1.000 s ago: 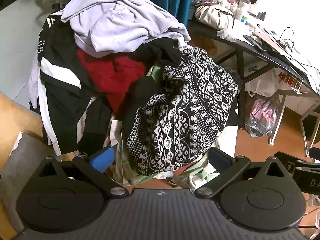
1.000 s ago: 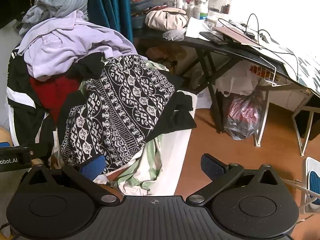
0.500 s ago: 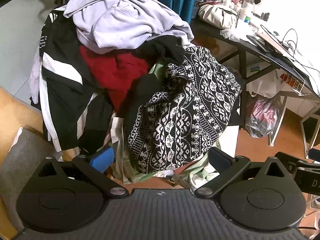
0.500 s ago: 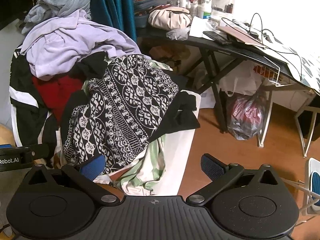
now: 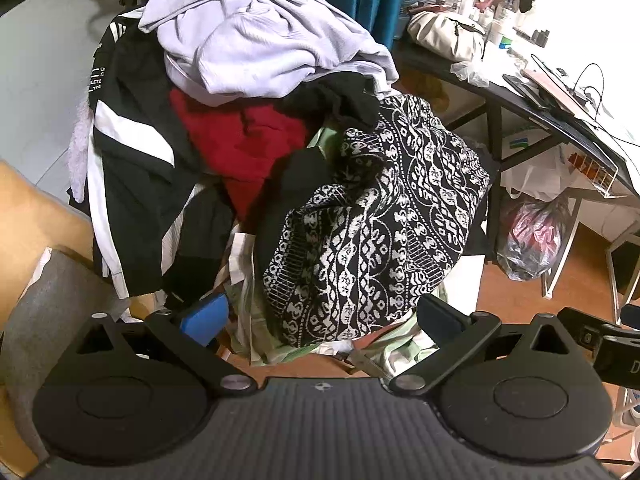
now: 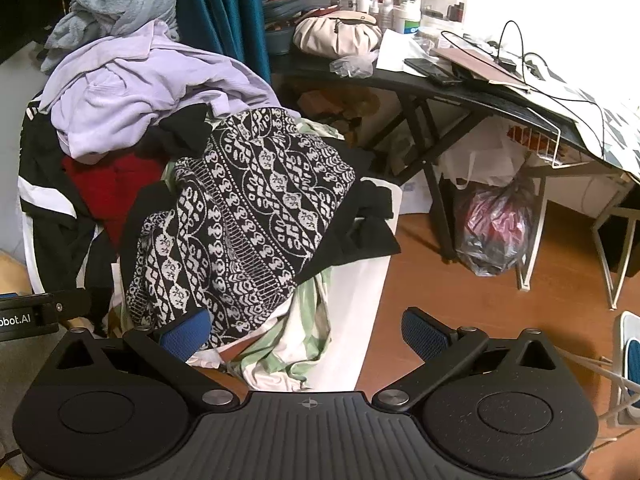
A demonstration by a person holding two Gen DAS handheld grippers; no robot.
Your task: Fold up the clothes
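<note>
Both claws stand spread and grip nothing. From my remote seat, the left gripper (image 5: pixel 322 314) hangs just short of the heap's near edge, its blue pads on either side of the hem of the black-and-white patterned knit garment (image 5: pixel 376 232); the right gripper (image 6: pixel 306 332) hangs beside it, one pad near that same garment (image 6: pixel 248 216), the other over bare wooden floor (image 6: pixel 460 312).

All the clothes I can see lie crumpled in one mound: a pale lilac sweatshirt (image 5: pixel 260 44) on top, a dark red top (image 5: pixel 244 140) beneath it, a black jacket with white stripes (image 5: pixel 132 176) draped down the left side, and a green-and-white striped cloth (image 6: pixel 296 336) trailing out at the bottom. No folded garment or tidy stack appears in either view, though much of the room lies outside them.

I judge that the whole visible heap remains to be folded. Whether other pieces have been folded and set elsewhere, I cannot tell.
</note>
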